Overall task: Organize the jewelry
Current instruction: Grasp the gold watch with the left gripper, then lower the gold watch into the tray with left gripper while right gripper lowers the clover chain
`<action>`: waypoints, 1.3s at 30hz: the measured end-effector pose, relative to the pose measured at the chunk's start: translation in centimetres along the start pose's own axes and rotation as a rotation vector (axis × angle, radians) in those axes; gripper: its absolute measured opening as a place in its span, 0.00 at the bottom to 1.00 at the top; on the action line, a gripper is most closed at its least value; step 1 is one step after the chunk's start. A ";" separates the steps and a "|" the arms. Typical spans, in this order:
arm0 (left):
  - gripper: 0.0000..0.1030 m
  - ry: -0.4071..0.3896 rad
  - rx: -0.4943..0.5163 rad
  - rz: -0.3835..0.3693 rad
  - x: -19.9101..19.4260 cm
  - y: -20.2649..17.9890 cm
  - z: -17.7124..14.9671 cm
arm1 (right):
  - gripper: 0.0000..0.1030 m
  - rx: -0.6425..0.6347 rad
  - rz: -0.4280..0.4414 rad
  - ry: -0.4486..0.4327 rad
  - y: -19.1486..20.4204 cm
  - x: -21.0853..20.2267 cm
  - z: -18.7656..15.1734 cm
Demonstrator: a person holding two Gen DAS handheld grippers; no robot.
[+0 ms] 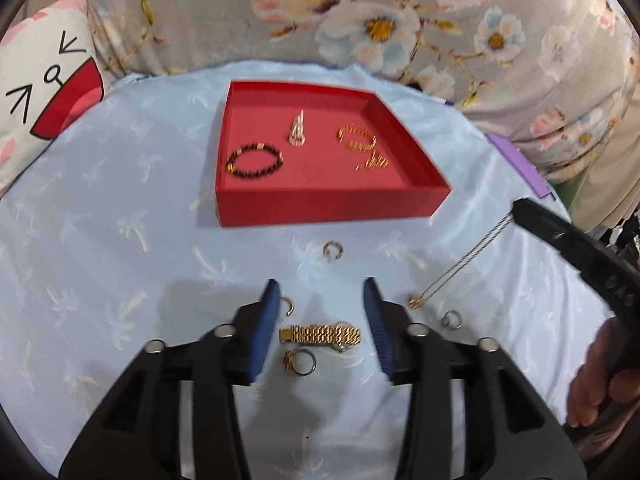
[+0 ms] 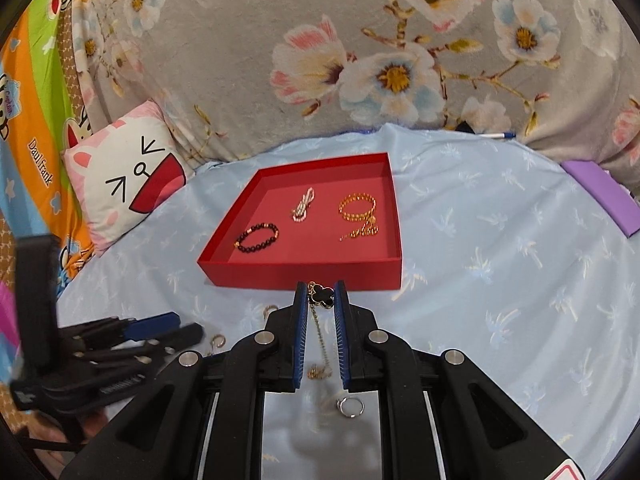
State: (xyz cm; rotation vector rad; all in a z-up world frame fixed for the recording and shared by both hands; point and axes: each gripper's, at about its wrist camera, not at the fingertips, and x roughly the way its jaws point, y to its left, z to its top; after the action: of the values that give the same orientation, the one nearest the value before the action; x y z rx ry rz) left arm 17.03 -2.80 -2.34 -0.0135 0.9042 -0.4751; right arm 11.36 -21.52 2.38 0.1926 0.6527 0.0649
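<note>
Three jewelry pieces (image 2: 257, 237) lie in one red tray (image 2: 300, 274).

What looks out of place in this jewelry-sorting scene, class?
Several pieces lie loose on the pale blue cloth outside the red tray: a gold watch, gold ring and small hoop earrings.

A pale blue cloth (image 2: 500, 240) lies before a grey floral blanket (image 2: 280, 40) and a cartoon pillow (image 2: 120, 184).

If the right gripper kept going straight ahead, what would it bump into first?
Most likely the near wall of the red tray, straight beyond the right gripper, whose fingers pinch the black clover necklace. Depth is unclear, so it might pass over the wall instead.
</note>
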 end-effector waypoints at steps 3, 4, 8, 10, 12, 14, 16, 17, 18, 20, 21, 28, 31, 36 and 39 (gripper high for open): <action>0.42 0.038 -0.017 -0.001 1.5 0.0 -1.2 | 0.12 0.007 -0.003 0.004 -0.2 -0.1 -0.7; 0.42 0.044 -0.016 -0.010 1.7 -0.3 -1.6 | 0.12 0.008 -0.006 0.003 -0.3 -0.1 -0.8; 0.42 0.062 0.017 0.017 2.4 -1.6 -3.0 | 0.12 0.020 -0.011 0.007 -0.8 -0.1 -1.4; 0.42 0.065 0.000 0.009 2.3 -1.9 -3.3 | 0.12 0.026 -0.014 0.010 -1.1 -0.1 -1.6; 0.42 0.068 -0.015 -0.008 2.3 -2.0 -3.5 | 0.12 0.027 -0.018 0.011 -1.2 -0.1 -1.7; 0.42 0.087 -0.026 -0.020 3.0 -2.0 -3.5 | 0.12 0.032 -0.018 0.014 -1.5 0.0 -1.7; 0.42 0.102 -0.031 -0.016 3.8 -2.2 -3.4 | 0.12 0.036 -0.019 0.015 -1.6 0.1 -1.8; 0.42 0.091 -0.029 -0.006 3.8 -2.3 -3.3 | 0.12 0.038 -0.020 0.016 -1.7 0.2 -1.8; 0.42 0.090 -0.030 0.002 4.0 -2.4 -3.1 | 0.12 0.039 -0.020 0.018 -1.7 0.2 -1.9; 0.41 0.088 -0.035 0.002 4.3 -2.4 -2.8 | 0.12 0.041 -0.021 0.020 -1.8 0.3 -1.9; 0.40 0.086 -0.035 0.005 4.5 -2.3 -2.6 | 0.12 0.041 -0.021 0.021 -1.8 0.4 -2.0; 0.18 0.077 -0.024 0.028 5.1 -1.9 -2.0 | 0.12 0.045 -0.020 0.023 -1.9 0.7 -2.0; 0.17 0.072 -0.013 0.029 5.1 -2.0 -1.9 | 0.12 0.044 -0.020 0.022 -1.9 0.6 -2.0; 0.13 0.056 -0.017 0.011 4.2 -1.9 -1.5 | 0.12 0.042 -0.021 0.014 -2.1 0.7 -1.8; 0.13 0.039 -0.011 0.006 3.3 -2.0 -1.2 | 0.12 0.041 -0.021 0.006 -2.2 0.6 -1.5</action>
State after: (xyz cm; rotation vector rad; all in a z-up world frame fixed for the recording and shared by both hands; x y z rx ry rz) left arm 17.05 -5.71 -5.21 -0.0119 0.9445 -0.4657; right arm 10.95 -23.40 0.38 0.2254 0.6626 0.0314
